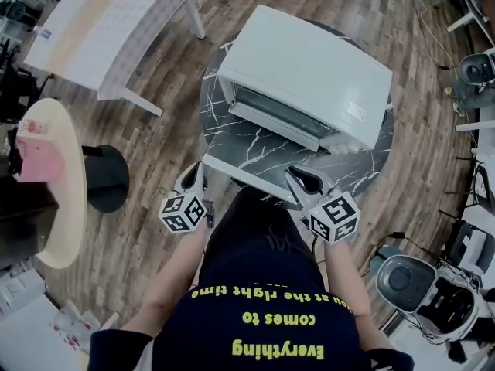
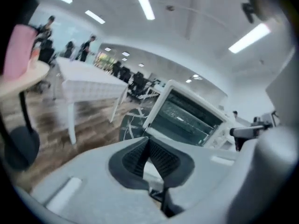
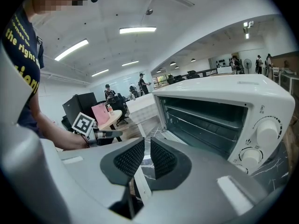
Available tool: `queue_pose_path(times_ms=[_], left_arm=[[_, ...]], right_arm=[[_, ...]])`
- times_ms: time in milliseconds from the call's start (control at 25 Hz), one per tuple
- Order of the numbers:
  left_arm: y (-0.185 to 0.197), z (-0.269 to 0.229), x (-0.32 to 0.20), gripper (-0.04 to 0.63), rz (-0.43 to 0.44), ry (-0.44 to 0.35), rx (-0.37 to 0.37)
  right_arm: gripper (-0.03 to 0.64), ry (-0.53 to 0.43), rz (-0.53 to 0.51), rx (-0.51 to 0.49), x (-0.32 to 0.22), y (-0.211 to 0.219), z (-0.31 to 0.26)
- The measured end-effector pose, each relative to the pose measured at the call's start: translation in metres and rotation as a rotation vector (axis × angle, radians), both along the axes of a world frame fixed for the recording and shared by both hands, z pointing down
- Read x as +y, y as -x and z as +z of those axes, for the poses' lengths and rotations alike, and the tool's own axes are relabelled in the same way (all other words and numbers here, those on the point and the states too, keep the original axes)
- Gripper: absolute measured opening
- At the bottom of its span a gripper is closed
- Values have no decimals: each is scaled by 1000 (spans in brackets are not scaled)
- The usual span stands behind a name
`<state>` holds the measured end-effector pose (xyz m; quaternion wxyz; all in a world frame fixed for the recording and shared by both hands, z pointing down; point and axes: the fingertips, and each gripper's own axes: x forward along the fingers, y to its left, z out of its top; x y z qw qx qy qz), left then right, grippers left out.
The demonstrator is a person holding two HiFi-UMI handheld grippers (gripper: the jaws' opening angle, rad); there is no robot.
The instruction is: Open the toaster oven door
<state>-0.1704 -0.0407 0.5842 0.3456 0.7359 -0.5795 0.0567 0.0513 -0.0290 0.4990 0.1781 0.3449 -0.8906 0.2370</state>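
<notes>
Bottom of the head view: the person's dark shirt [image 1: 263,300] with yellow print, a forearm out to either side.

Left gripper [image 1: 199,169], lower centre-left: jaws together, tips meeting, nothing between them [image 2: 148,141]. It hangs just off the left corner of the oven door [image 1: 247,179], apart from it.

Right gripper [image 1: 298,176], lower centre-right: jaws nearly together, clamped on the white front edge of the door at its right end. In the right gripper view that white edge runs down between the 2 pads [image 3: 145,146].

The door is fully down, lying flat toward the person, with its glass showing the marble beneath.

The toaster oven [image 1: 309,72] is white, sits mid-frame with its cavity open and wire rack visible, and has 2 knobs [image 3: 261,134] on its right side.

It sits on a round dark marble table [image 1: 371,168] over wood floor.

Left edge: a pale round table [image 1: 62,207] carrying a pink object [image 1: 39,161].

Upper left: a white table [image 1: 108,29].
</notes>
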Motion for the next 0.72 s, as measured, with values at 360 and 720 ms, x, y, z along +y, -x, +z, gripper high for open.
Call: queue_pose_path(times_ms=[360,720], left_arm=[[-78,-137,-64,0,297,-418,-182],[-122,-200,-78,0,381,-549,-149]], right_arm=[[52,-45,49,3,-12,-9,-9],[20,-236,179,-26,-34,-34,-68]])
